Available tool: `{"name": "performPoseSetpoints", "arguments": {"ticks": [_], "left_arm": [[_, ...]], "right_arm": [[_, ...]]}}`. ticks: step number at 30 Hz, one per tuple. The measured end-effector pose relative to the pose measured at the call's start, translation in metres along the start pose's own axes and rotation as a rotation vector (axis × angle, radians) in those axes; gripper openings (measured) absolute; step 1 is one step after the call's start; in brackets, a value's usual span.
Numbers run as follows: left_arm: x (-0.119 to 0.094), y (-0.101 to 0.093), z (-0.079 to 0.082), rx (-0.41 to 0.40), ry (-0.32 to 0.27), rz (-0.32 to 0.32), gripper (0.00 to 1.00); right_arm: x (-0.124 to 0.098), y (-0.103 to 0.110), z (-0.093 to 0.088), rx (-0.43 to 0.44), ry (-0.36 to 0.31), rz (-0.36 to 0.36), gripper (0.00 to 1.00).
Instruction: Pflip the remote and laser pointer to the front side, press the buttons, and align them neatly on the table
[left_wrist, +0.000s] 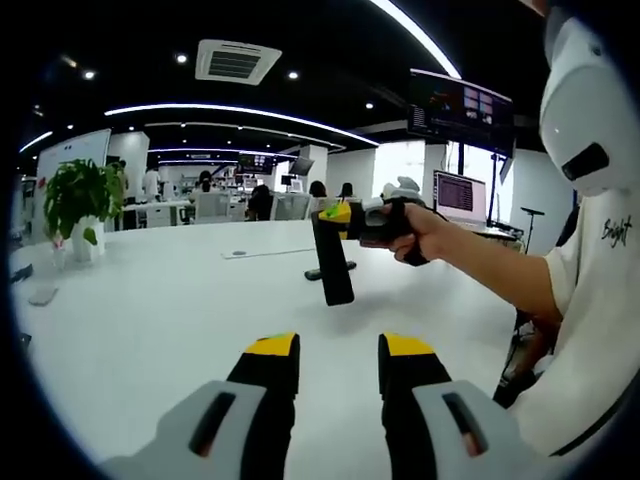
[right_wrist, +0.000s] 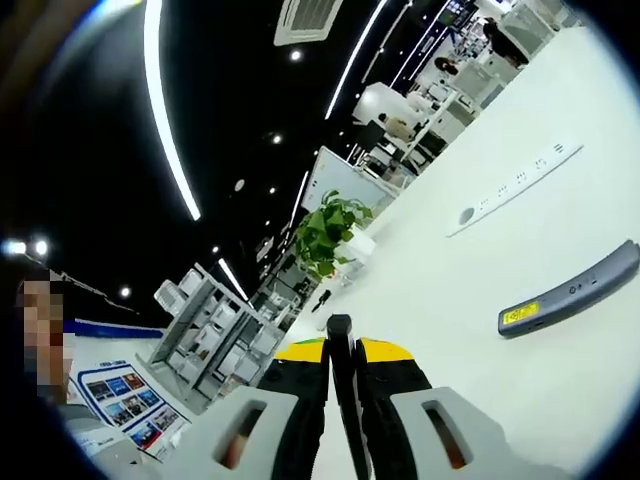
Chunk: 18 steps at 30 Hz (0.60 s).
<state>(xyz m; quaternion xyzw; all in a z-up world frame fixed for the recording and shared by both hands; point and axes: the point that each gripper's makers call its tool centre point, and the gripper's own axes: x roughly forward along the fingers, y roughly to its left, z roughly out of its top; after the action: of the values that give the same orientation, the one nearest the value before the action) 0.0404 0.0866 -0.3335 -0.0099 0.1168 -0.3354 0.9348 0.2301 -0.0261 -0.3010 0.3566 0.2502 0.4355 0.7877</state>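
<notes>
Clamped between the yellow-tipped jaws of the right gripper, a slim black remote rises edge-on in the right gripper view, so thin from this angle that which face is front cannot be read. The left gripper view shows the same black slab from the side: it hangs well above the white table, long axis roughly vertical, gripped at its upper end by the right gripper in a person's hand.

Beyond it, a dark grey bar-shaped laser pointer with a small yellow label lies flat on the table, off to the right of the held remote in the right gripper view, its long axis slanting up toward the right. In the left gripper view it shows as a dark strip on the tabletop just behind the hanging remote.

By my judgement, the coming move turns on bringing the remote's long axis down from upright to flat and parallel with the pointer. Left gripper sits lower and nearer the camera, jaws apart and holding nothing, the remote straight ahead of it and well apart.

Farther off stand a potted green plant and a white power strip.
</notes>
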Motion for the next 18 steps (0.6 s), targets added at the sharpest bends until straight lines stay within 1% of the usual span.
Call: {"name": "performPoseSetpoints", "arguments": {"ticks": [4,6,11,14,18], "left_arm": [[0.001,0.002,-0.002,0.003,0.006,0.002,0.33],[0.002,0.004,-0.004,0.014,0.013,0.017,0.32],[0.001,0.006,-0.006,0.012,0.012,0.024,0.32],[0.000,0.007,-0.006,0.015,0.014,0.026,0.32],[-0.002,0.008,-0.007,0.017,0.015,0.033,0.32]], "right_arm": [[0.002,-0.005,-0.002,-0.008,0.013,-0.022,0.14],[0.002,-0.007,-0.003,-0.003,0.015,-0.026,0.14],[0.001,-0.010,-0.005,-0.003,0.023,-0.031,0.14],[0.002,-0.013,-0.004,0.010,0.028,-0.031,0.14],[0.002,-0.014,-0.004,0.049,0.026,-0.020,0.14]]}}
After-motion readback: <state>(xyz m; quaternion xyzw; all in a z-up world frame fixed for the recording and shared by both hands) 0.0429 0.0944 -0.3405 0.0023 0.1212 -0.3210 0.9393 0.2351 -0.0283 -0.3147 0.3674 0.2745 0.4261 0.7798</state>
